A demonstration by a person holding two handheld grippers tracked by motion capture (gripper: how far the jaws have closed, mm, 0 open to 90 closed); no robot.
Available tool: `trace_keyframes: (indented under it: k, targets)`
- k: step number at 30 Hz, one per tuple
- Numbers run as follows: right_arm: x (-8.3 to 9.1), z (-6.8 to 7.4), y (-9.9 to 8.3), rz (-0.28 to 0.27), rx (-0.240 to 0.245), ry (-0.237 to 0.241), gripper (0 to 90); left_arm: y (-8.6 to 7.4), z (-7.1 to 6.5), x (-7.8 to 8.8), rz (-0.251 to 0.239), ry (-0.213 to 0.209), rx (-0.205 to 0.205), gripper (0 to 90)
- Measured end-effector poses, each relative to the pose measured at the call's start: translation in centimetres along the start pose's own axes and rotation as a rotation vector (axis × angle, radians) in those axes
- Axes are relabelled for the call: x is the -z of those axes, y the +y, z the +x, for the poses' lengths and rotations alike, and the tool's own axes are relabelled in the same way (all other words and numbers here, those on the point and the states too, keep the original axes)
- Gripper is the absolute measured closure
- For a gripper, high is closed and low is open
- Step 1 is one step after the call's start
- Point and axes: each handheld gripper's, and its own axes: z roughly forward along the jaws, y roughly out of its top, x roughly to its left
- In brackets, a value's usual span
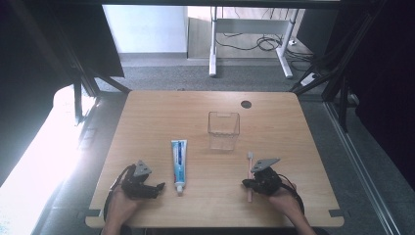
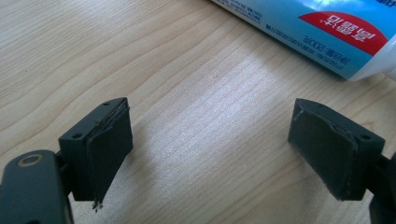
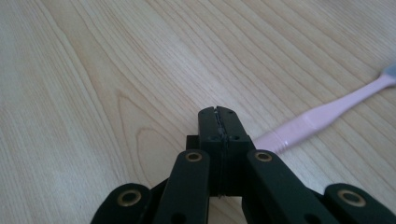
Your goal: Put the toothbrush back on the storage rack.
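A white and blue toothpaste tube (image 1: 179, 164) lies lengthwise on the wooden table (image 1: 147, 122), cap toward the near edge. In the left gripper view the tube (image 2: 317, 32) crosses the upper right corner. My left gripper (image 1: 159, 187) rests to its left, near the cap, open, with bare wood between its jaws (image 2: 210, 149). A pink toothbrush (image 1: 250, 169) lies to the right, bristles pointing away. My right gripper (image 1: 244, 183) sits at its handle, jaws pressed flat together (image 3: 219, 116). The toothbrush (image 3: 327, 112) runs out from behind them to the right, not between the pads.
A clear square plastic cup (image 1: 223, 129) stands upright past the middle of the table, between and beyond the tube and the brush. A round cable hole (image 1: 246, 104) is near the far edge. Dark frame struts flank the table.
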Motion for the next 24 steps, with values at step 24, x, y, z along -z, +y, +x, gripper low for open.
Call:
trace_keyframes:
  k: [24]
  targets:
    - [2.7,-1.9,-2.9,-0.002,-0.076,-0.045,89.5,0.2,-0.4,0.2,-0.021,0.013,-0.02,14.5]
